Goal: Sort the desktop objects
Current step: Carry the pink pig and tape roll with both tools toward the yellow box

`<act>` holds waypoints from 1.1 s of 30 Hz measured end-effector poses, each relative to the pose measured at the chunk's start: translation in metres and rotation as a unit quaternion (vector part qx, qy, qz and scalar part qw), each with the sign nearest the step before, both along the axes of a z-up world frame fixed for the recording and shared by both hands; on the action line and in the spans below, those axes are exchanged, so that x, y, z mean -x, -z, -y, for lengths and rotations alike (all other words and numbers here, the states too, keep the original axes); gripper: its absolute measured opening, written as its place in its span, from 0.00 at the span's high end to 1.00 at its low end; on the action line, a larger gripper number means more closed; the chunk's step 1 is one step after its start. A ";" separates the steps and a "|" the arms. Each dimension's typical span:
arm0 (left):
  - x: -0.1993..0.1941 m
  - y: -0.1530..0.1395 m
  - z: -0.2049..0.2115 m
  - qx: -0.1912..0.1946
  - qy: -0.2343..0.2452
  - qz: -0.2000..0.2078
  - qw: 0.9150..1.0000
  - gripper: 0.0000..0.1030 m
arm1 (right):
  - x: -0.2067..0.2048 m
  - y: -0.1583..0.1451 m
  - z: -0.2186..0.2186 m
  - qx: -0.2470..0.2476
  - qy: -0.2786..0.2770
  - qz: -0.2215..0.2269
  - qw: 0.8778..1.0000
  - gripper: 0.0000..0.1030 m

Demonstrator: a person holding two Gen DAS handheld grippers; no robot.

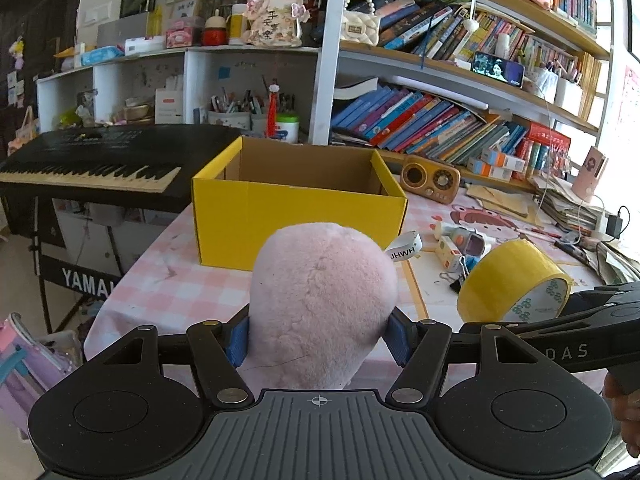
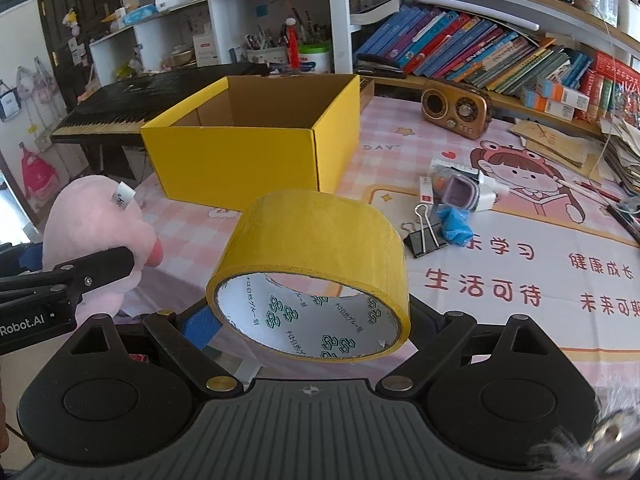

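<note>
— Left claw [image 1: 318,338] is clenched on the plush [image 1: 320,300], right claw [image 2: 312,320] grips the tape [image 2: 316,256], both held above the surface [image 2: 500,280] just short of the box [image 2: 248,152].

— The plush looks soft and light, so squeezing its middle suits it.

— The roll seems stiff and smooth; pinching across its rim could slip.

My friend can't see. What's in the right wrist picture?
The right gripper holds a yellow tape roll in front of an open yellow box. At left, the left gripper holds a pink plush toy.
</note>
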State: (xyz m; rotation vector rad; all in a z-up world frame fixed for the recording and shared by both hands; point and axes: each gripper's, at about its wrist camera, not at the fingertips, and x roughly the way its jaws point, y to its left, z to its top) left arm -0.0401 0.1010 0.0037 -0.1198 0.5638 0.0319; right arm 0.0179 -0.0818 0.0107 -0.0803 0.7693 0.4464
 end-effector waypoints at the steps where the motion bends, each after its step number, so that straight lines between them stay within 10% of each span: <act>1: 0.000 0.000 -0.001 0.001 -0.001 0.000 1.000 0.37 | 0.000 0.000 -0.001 0.001 -0.003 0.000 1.000 0.11; 33: -0.033 0.005 -0.001 0.002 -0.029 -0.027 0.999 0.37 | -0.048 0.005 -0.017 -0.003 -0.057 -0.023 0.998 0.11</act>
